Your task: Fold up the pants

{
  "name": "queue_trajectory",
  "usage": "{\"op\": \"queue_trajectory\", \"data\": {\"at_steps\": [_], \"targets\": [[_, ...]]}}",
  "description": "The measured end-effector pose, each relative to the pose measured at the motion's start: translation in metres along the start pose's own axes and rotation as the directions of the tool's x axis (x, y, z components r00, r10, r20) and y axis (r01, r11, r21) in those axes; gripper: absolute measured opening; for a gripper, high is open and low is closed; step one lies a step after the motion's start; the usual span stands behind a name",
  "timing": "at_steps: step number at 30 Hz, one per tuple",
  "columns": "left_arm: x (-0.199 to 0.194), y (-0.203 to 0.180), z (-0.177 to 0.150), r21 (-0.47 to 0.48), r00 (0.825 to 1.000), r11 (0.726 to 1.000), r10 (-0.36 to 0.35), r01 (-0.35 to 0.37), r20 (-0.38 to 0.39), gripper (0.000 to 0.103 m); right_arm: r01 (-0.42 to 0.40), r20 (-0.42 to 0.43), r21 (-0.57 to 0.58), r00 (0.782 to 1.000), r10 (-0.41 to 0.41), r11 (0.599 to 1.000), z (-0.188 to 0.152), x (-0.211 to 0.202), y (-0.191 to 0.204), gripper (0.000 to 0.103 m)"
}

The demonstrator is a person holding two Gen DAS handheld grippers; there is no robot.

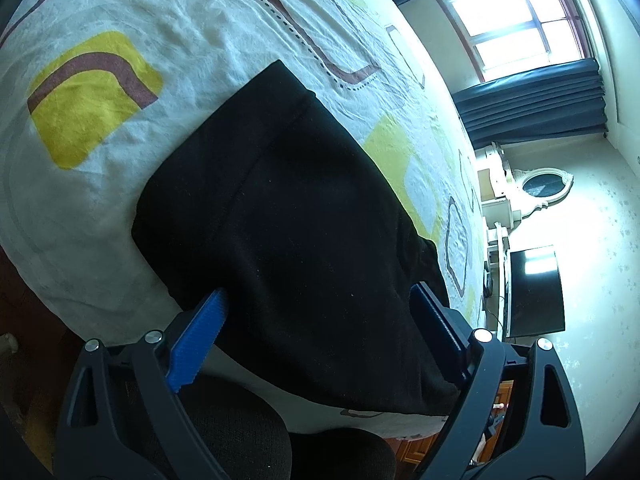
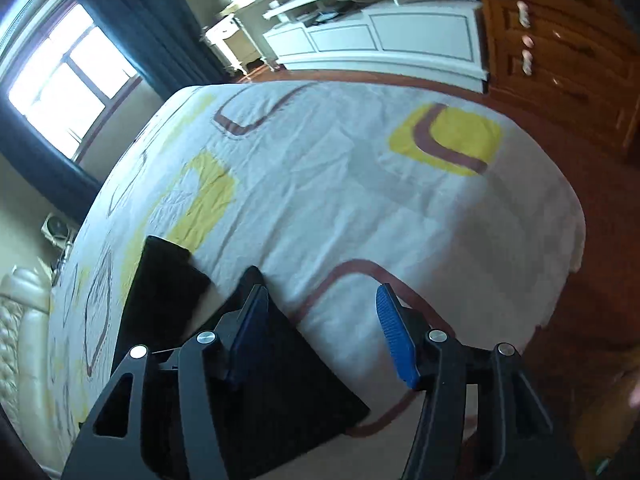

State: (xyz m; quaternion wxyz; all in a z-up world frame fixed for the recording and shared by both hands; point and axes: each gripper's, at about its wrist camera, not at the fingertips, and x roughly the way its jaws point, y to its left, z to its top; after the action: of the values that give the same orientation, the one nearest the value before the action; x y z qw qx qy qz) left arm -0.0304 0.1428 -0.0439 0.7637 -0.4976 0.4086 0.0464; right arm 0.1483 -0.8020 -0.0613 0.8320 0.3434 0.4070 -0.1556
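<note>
The black pants (image 1: 288, 216) lie folded into a compact rectangle on the bed sheet (image 1: 160, 32), which is white with yellow and brown shapes. My left gripper (image 1: 318, 300) is open and empty, its blue fingers spread just above the near edge of the pants. In the right wrist view the pants (image 2: 168, 296) lie at the lower left on the sheet (image 2: 340, 208). My right gripper (image 2: 320, 300) is open and empty, hovering over the pants' right edge and bare sheet.
A window with dark curtains (image 1: 532, 92) and a dark screen (image 1: 536, 292) stand beyond the bed. A white cabinet (image 2: 380, 36) and a wooden wardrobe (image 2: 560, 40) stand past the bed's foot. A padded headboard (image 2: 16, 340) is at the left.
</note>
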Motion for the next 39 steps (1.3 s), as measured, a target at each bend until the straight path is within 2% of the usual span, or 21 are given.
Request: {"op": "queue_trajectory", "data": {"at_steps": [3,5,7,9,10,12,13,14,15,16,17,18,19,21,24,26,32,33,34,36,39], "targets": [[0.0,0.0,0.001,-0.008,1.0,1.0,-0.006,0.006,0.013,0.091,-0.042,-0.085,0.057,0.995,0.047,0.997,-0.024,0.004,-0.023,0.056],[0.001,-0.001,-0.001,-0.009,1.0,1.0,-0.001,0.001,0.015,0.091,-0.12,-0.116,0.096,0.985,0.131,0.988,-0.038,0.009,-0.025,0.04],[0.002,-0.003,0.0,-0.005,1.0,1.0,0.004,-0.004,0.01,0.091,-0.083,-0.103,0.016,0.991,0.085,0.996,-0.044,0.005,-0.013,0.023],[0.001,-0.003,0.0,-0.009,1.0,1.0,0.0,0.0,0.011,0.091,-0.03,-0.065,-0.086,0.998,0.024,0.996,-0.044,-0.003,-0.002,0.015],[-0.001,-0.003,0.0,-0.012,1.0,1.0,-0.006,0.006,0.015,0.091,-0.023,-0.044,-0.087,0.999,0.019,0.996,-0.042,-0.007,-0.003,0.015],[-0.005,-0.001,0.0,-0.007,1.0,1.0,-0.008,0.008,0.024,0.091,-0.017,-0.038,-0.078,0.999,0.014,0.997,-0.038,-0.008,-0.013,0.015],[-0.007,0.0,0.0,-0.001,1.0,1.0,-0.004,0.004,0.028,0.091,-0.023,-0.057,-0.054,0.998,0.02,0.998,-0.036,-0.005,-0.02,0.025],[-0.008,0.001,0.0,0.005,1.0,1.0,0.0,0.0,0.032,0.091,-0.022,-0.057,-0.013,0.998,0.022,1.0,-0.035,-0.006,-0.027,0.03],[-0.01,0.002,0.001,0.009,0.999,1.0,0.004,-0.004,0.035,0.091,0.018,-0.026,0.02,1.0,-0.018,1.0,-0.033,-0.014,-0.03,0.031],[-0.011,0.004,0.002,0.012,0.999,1.0,0.009,-0.009,0.04,0.091,0.107,0.035,0.041,0.994,-0.108,0.993,-0.031,-0.027,-0.03,0.035],[-0.013,0.005,0.003,0.013,0.999,1.0,0.013,-0.013,0.045,0.091,0.143,0.092,0.062,0.985,-0.148,0.988,-0.029,-0.04,-0.027,0.038],[-0.014,0.006,0.004,0.011,0.999,1.0,0.014,-0.014,0.048,0.091,0.102,0.144,0.088,0.983,-0.114,0.991,-0.028,-0.05,-0.023,0.048],[-0.015,0.006,0.005,0.009,0.999,1.0,0.014,-0.015,0.05,0.091,0.019,0.166,0.11,0.985,-0.038,0.994,-0.027,-0.055,-0.018,0.057],[-0.016,0.006,0.006,0.006,0.998,1.0,0.013,-0.013,0.054,0.091,-0.179,0.115,0.142,0.98,0.164,0.974,-0.025,-0.041,0.004,0.057],[-0.017,0.007,0.007,0.002,0.998,1.0,0.007,-0.007,0.063,0.091,-0.348,0.0,0.198,0.935,0.355,0.916,-0.025,0.005,0.044,0.057],[-0.018,0.009,0.005,-0.008,0.998,1.0,0.003,-0.003,0.064,0.091,-0.352,-0.046,0.218,0.928,0.37,0.91,-0.026,0.035,0.065,0.057],[-0.022,0.023,0.004,-0.032,0.997,0.999,0.028,-0.026,0.066,0.092,-0.282,-0.056,0.23,0.952,0.302,0.932,-0.023,0.079,0.098,0.056],[-0.022,0.026,0.006,-0.042,0.997,0.999,0.033,-0.03,0.067,0.092,-0.277,-0.044,0.23,0.955,0.294,0.933,-0.023,0.08,0.101,0.05],[-0.022,0.03,0.006,-0.056,0.997,0.998,0.039,-0.036,0.066,0.092,-0.272,-0.039,0.217,0.957,0.287,0.937,-0.023,0.08,0.104,0.032],[-0.02,0.036,0.006,-0.082,0.998,0.996,0.039,-0.034,0.058,0.092,-0.238,-0.054,0.187,0.966,0.252,0.953,-0.024,0.082,0.109,0.012],[-0.018,0.04,0.005,-0.095,0.998,0.995,0.037,-0.033,0.049,0.092,-0.256,-0.016,0.188,0.964,0.264,0.948,-0.027,0.072,0.104,0.007]]}}
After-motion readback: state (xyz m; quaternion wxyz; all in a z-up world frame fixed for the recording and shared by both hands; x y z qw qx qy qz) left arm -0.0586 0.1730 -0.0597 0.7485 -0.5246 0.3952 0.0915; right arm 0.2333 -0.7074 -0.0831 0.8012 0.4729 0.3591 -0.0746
